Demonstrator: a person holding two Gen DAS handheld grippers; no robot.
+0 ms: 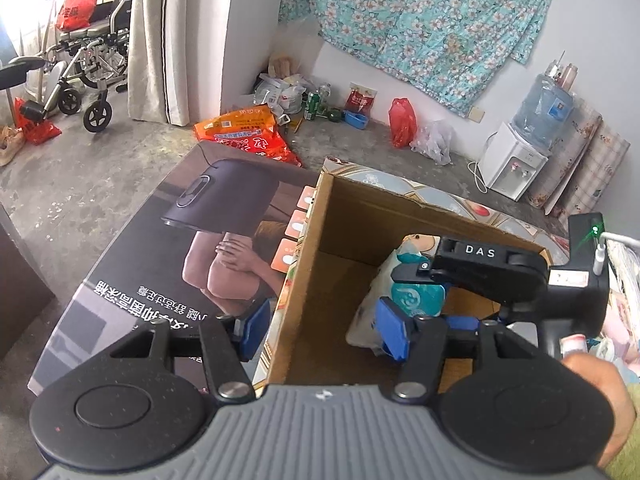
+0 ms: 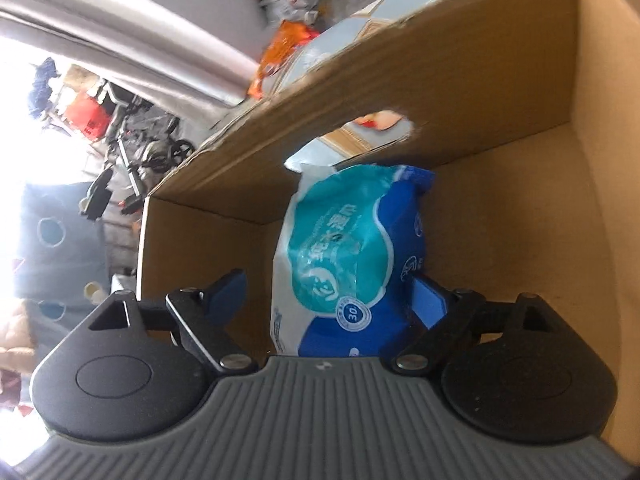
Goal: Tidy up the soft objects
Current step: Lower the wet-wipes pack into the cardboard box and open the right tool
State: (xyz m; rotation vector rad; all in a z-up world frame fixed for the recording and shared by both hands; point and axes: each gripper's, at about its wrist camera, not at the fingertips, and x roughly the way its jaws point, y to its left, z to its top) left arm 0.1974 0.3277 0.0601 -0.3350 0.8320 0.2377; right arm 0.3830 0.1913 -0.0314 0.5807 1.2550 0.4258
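Inside the cardboard box (image 2: 500, 216) sits the thing that matters — a soft blue-and-teal pack of wet wipes (image 2: 352, 256), standing on end against the box's far wall, just below a torn hole in that wall; its long axis runs straight ahead along the fingers of the right tool (image 2: 332, 300), which reaches into the box from the near side. That tool's blue pads stand wide; the right pad (image 2: 430, 304) lies against the pack's flank, the left pad (image 2: 226, 292) is clear of it with open air between, so nothing is squeezed. From the left wrist view the same pack (image 1: 400, 288) shows in the box's right half, with the right tool's black body laid over it.

The left tool (image 1: 324, 324) hovers above the box's near-left corner, straddling the left wall (image 1: 312, 260); its fingers are spread wide and hold nothing. A large printed carton (image 1: 160, 248) lies flat just left of the box.

The right tool is plainly the nearer one — the pack sits between its fingers. Judging by this, the pack is either just being let go or about to be gripped; which one cannot be told. Being soft, it would likely buckle under a hard pinch.
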